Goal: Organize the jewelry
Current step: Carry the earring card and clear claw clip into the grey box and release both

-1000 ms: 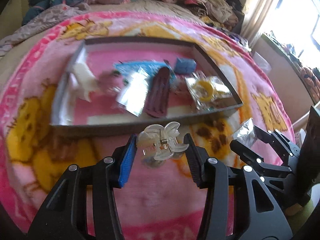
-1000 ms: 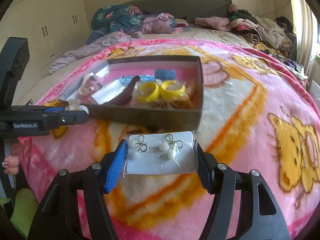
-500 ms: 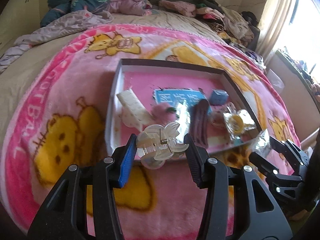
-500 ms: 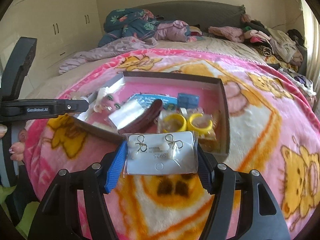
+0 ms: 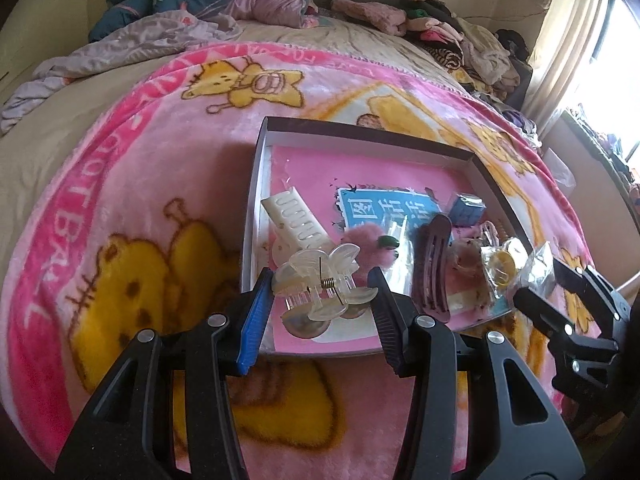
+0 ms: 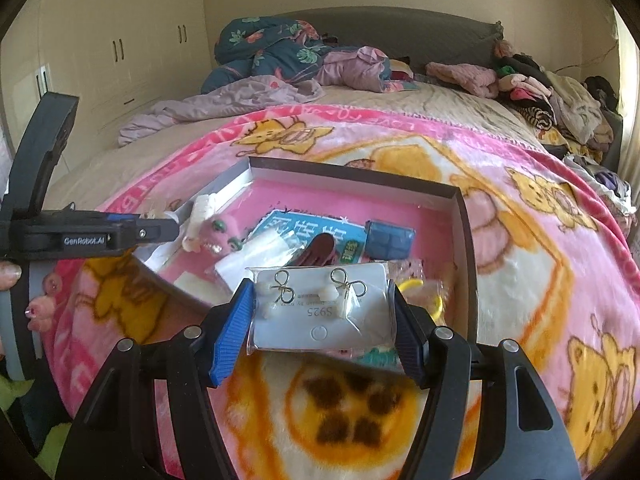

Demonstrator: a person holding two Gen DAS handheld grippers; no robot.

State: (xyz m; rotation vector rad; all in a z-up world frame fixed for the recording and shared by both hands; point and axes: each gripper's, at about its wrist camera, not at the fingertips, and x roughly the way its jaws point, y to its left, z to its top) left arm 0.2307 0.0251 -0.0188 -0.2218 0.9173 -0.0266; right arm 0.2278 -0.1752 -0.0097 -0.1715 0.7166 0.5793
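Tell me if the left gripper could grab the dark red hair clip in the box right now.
Probably not: the left gripper is shut on a clear claw clip. The dark red clip lies uncovered in the box, so only that load blocks it.

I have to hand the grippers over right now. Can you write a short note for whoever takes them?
Left gripper: shut on a clear claw hair clip, at the box's near edge.
Right gripper: shut on a bagged earring card, also at the near edge.
Box on the pink blanket already holds a white clip, dark red clip, blue card, yellow rings.
Left: release both items into the box.
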